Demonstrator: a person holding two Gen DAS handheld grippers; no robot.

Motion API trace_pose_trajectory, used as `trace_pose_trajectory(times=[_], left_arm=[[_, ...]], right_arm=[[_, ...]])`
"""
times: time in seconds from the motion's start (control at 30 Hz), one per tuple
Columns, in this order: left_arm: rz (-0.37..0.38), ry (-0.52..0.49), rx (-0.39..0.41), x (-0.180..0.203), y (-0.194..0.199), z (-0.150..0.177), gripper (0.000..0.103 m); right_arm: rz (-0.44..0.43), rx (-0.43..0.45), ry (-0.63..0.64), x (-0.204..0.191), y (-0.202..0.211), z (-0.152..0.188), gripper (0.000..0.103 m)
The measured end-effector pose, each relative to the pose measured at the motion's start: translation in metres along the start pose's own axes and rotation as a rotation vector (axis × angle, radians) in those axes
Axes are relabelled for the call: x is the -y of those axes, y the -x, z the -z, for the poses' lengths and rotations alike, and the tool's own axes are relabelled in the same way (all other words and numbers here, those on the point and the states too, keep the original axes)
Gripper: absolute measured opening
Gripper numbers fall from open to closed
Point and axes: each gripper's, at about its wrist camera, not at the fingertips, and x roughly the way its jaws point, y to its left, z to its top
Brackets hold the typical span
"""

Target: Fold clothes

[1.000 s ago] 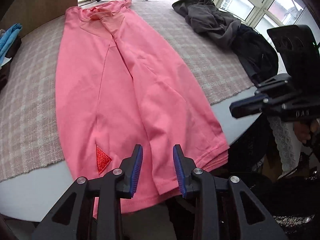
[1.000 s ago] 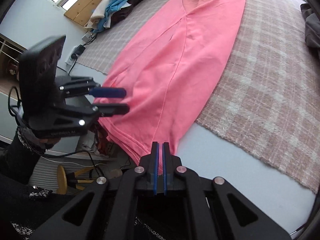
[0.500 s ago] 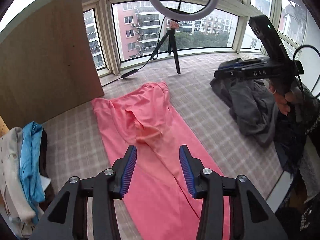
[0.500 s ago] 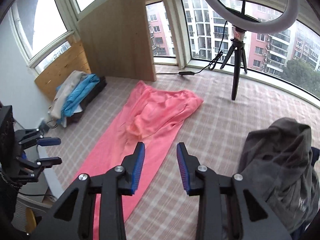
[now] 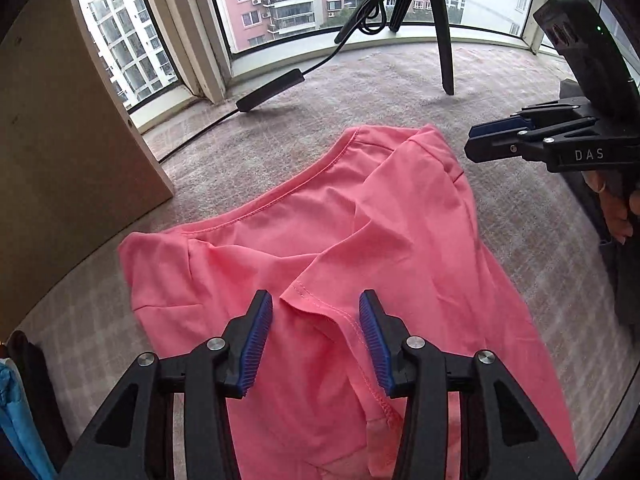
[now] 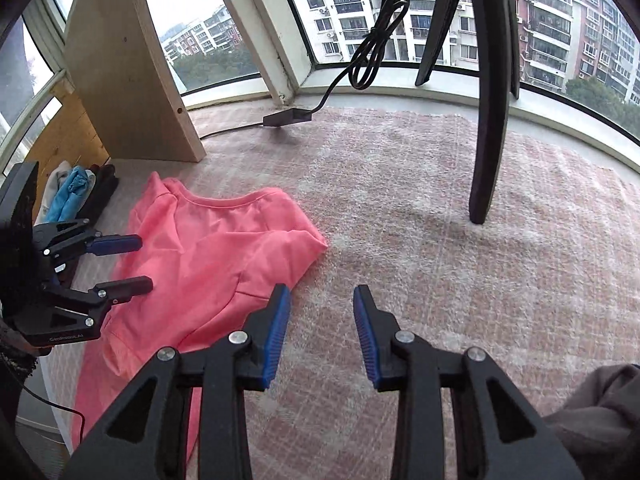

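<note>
Checked rug [image 6: 420, 240] runs up to the bay windows, with a pink garment [image 5: 340, 248] lying flat on it (hem end rumpled, sleeve folded across). Left gripper [image 5: 316, 316] hovers over the sleeve seam, jaws closing, apparently not yet touching cloth. Right gripper [image 6: 320, 308] stands part open over bare rug beside the garment's edge, holding nothing.
</note>
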Motion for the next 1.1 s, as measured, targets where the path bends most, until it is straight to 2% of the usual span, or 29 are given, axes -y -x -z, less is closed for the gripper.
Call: trace_pose_trajectory(times=[0.07,0.13,0.2,0.3,0.43,0.47,0.5,0.6,0.63,0.67,0.7,0.77,0.8,0.83,0.87,0.93,1.03,1.07,1.1], left_arm=[[0.032,0.002,0.006,0.000,-0.003,0.000,0.015],[0.065,0.008,0.024,0.001,-0.002,0.000,0.004],[0.044,0.008,0.054,0.001,0.002,-0.001,0.003],[0.051,0.045,0.085,-0.005,0.009,-0.001,0.003],[0.037,0.085,0.128,-0.013,0.019,0.001,0.003],[0.034,0.100,0.140,-0.016,0.021,0.002,0.003],[0.031,0.115,0.152,-0.019,0.023,0.004,0.002],[-0.006,0.141,0.161,-0.025,0.022,0.010,0.002],[-0.025,0.148,0.153,-0.025,0.018,0.012,0.002],[-0.037,0.159,0.141,-0.027,0.014,0.014,0.006],[-0.030,0.184,0.115,-0.030,0.010,0.015,0.007],[-0.022,0.204,0.082,-0.033,0.009,0.015,0.011],[-0.039,0.195,0.100,-0.032,0.016,0.013,0.014],[-0.057,0.187,0.118,-0.031,0.022,0.012,0.024],[-0.070,0.178,0.137,-0.030,0.029,0.009,0.027],[-0.056,0.163,0.166,-0.024,0.042,0.002,0.027],[0.060,0.115,0.160,-0.001,0.052,-0.007,0.027],[0.087,0.070,0.164,0.014,0.053,-0.007,0.028],[0.081,0.016,0.162,0.028,0.051,-0.008,0.030]], right_arm=[[-0.020,-0.007,0.008,0.002,-0.009,-0.002,0.033],[-0.047,-0.014,0.006,0.004,-0.015,-0.004,0.033],[-0.088,-0.015,0.004,0.005,-0.020,-0.007,0.033],[-0.120,0.001,0.019,0.005,-0.025,-0.013,0.038],[-0.200,0.030,-0.011,0.010,-0.032,-0.021,0.039],[-0.235,0.044,-0.023,0.012,-0.032,-0.022,0.031],[-0.273,0.044,-0.033,0.013,-0.033,-0.023,0.002],[-0.270,0.104,0.013,0.005,-0.018,-0.029,0.003],[-0.244,0.153,0.034,0.002,-0.012,-0.032,0.003],[-0.198,0.163,0.043,0.000,-0.011,-0.036,0.003],[-0.148,0.167,0.051,-0.001,-0.011,-0.039,0.009],[-0.100,0.075,0.008,0.004,-0.018,-0.042,0.018],[-0.127,0.061,-0.015,0.009,-0.016,-0.038,0.018],[-0.148,0.060,-0.029,0.012,-0.012,-0.033,0.018],[-0.169,0.061,-0.041,0.014,-0.007,-0.028,0.018],[-0.183,0.040,-0.027,0.012,-0.003,-0.018,0.018],[-0.187,0.008,0.017,0.004,-0.004,-0.010,0.018],[-0.197,-0.005,0.012,0.004,-0.008,-0.011,0.018],[-0.196,-0.006,0.003,0.006,-0.012,-0.013,0.019]])
